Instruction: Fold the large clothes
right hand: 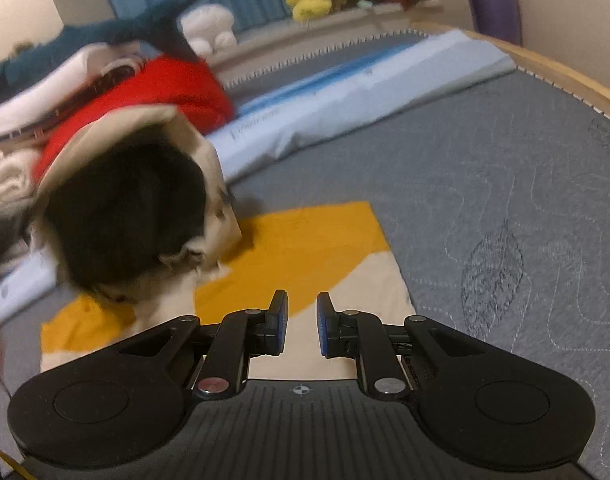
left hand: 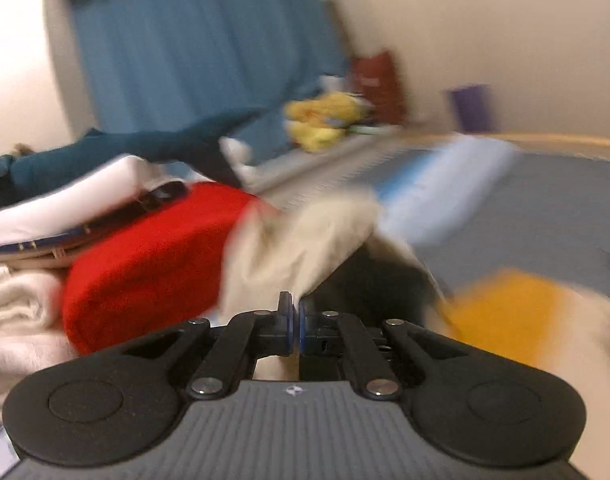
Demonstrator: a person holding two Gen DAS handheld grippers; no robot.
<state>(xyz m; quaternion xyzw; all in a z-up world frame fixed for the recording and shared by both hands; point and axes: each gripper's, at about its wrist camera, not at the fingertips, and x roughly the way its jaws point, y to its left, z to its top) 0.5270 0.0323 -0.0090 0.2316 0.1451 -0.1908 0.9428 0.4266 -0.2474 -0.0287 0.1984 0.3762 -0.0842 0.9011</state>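
Left tool clamped on beige garment; right tool parted, empty

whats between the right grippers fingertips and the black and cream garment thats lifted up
Only the flat yellow and cream cloth lying on the grey mattress. The right wrist view shows it between the right gripper and the lifted garment.
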